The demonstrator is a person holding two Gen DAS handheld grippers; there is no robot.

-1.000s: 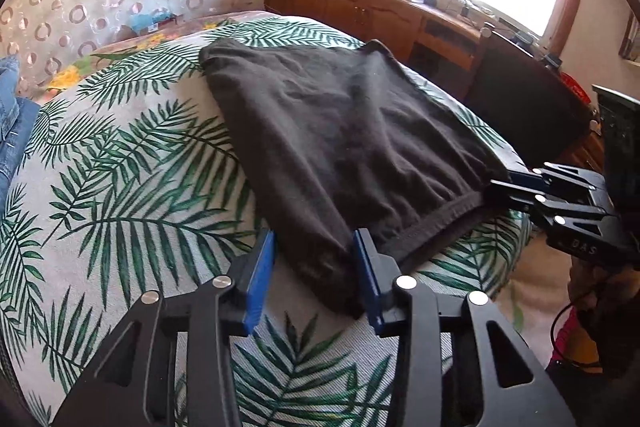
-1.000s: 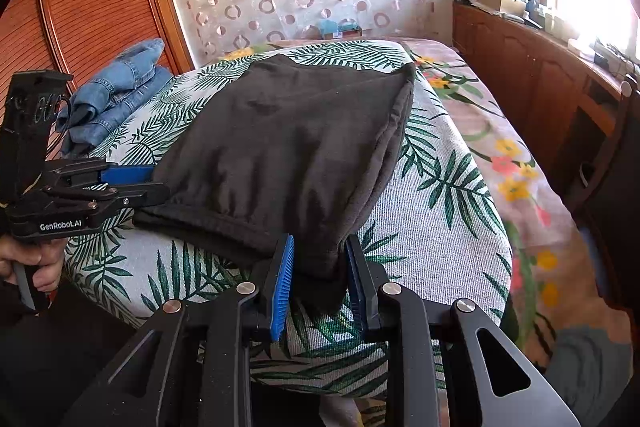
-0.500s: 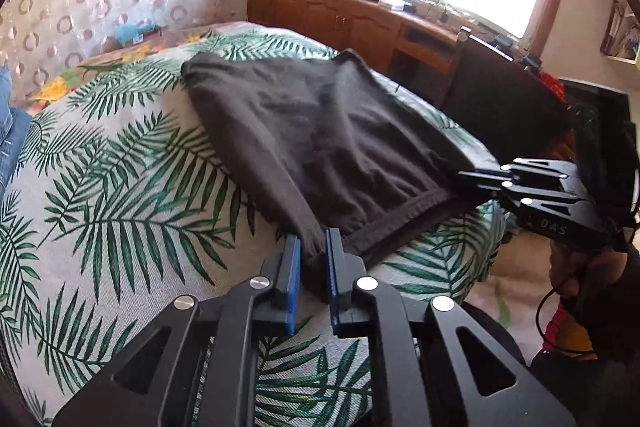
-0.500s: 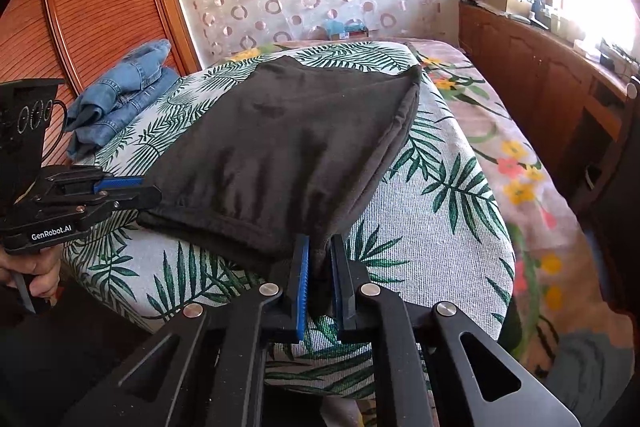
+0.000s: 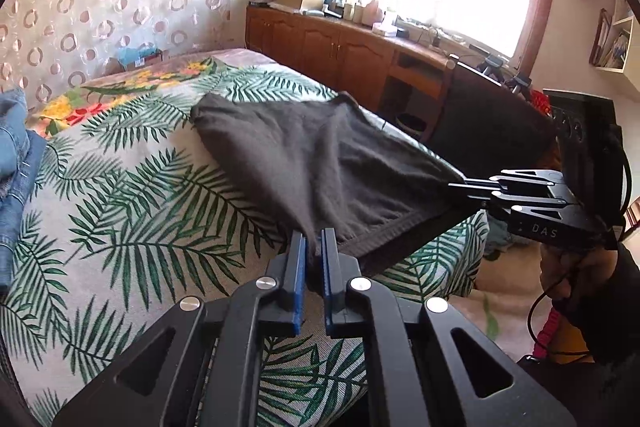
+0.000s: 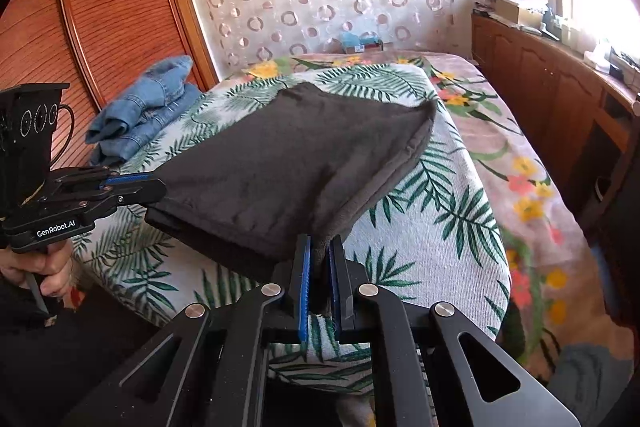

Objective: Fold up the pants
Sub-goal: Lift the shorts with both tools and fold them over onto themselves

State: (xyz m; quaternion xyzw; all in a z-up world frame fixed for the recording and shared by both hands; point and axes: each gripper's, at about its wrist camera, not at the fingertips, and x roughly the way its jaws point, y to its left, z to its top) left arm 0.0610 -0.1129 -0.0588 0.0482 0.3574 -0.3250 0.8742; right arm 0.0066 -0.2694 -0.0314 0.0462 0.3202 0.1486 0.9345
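Observation:
The dark grey pants [image 5: 320, 155] lie folded on the palm-leaf bedspread [image 5: 132, 211], their near end lifted off it. My left gripper [image 5: 313, 241] is shut on the near left corner of the pants. My right gripper [image 6: 320, 247] is shut on the near right corner of the pants [image 6: 288, 163]. The right gripper [image 5: 460, 187] shows at the right of the left wrist view; the left gripper [image 6: 156, 187] shows at the left of the right wrist view. The far end of the pants still rests on the bed.
A pile of folded blue jeans [image 6: 148, 115] lies at the bed's far left by a wooden wardrobe [image 6: 100, 7]. A wooden sideboard [image 5: 340, 55] with clutter runs under the window. A dark chair [image 5: 492, 123] stands beside the bed's right edge.
Both grippers closed on the near corners of the pants, then lifted them, so the near end has risen off the bedspread and pulled taut.

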